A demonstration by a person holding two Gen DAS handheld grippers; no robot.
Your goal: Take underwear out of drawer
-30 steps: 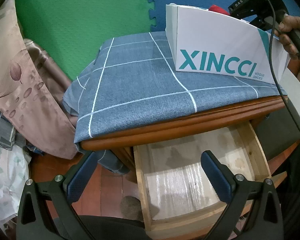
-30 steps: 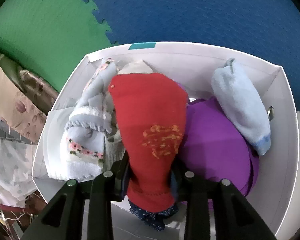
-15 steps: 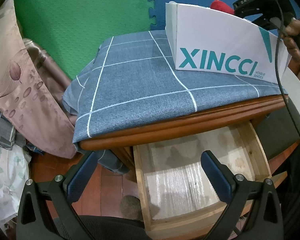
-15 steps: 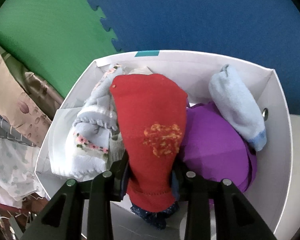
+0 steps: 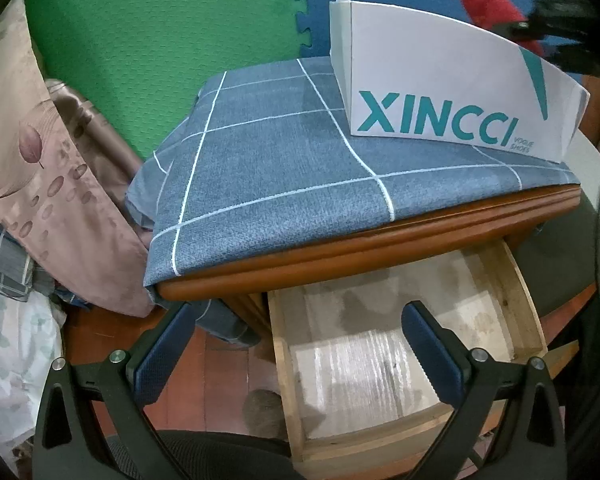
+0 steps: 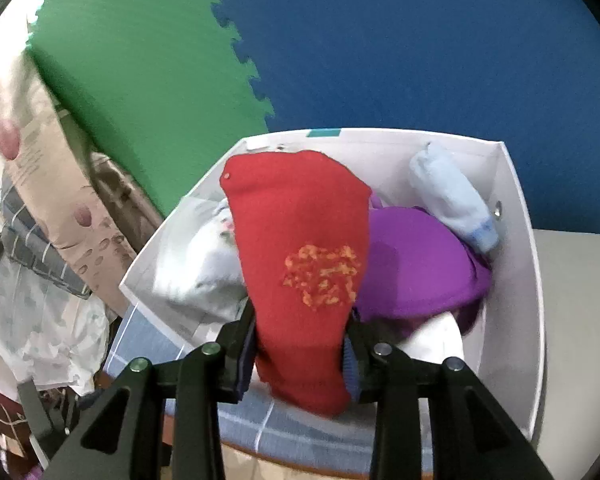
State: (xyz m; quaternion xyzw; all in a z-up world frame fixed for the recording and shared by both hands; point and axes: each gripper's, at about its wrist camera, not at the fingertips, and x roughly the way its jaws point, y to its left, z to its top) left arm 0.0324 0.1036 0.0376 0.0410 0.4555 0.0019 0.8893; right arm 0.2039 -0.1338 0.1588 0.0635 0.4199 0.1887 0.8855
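My right gripper (image 6: 300,352) is shut on a red garment (image 6: 304,248) with an orange print, held above the white XINCCI box (image 6: 516,216). The box holds a purple garment (image 6: 416,264), a light blue rolled piece (image 6: 452,196) and a pale floral piece (image 6: 204,264). In the left wrist view the red garment (image 5: 488,4) shows above the box (image 5: 440,88). My left gripper (image 5: 296,344) is open and empty over the open wooden drawer (image 5: 520,304), whose paper-lined bottom shows no clothes.
The box stands on a blue checked cloth (image 5: 284,172) over the wooden nightstand (image 5: 364,252). Green and blue foam mats (image 5: 172,40) back the scene. Patterned bedding (image 5: 40,184) piles at the left. A black chair edge (image 5: 204,456) lies at the bottom.
My right gripper has lifted and pulled back with the red garment, so the box sits lower and farther right in its view. The left gripper has not moved.
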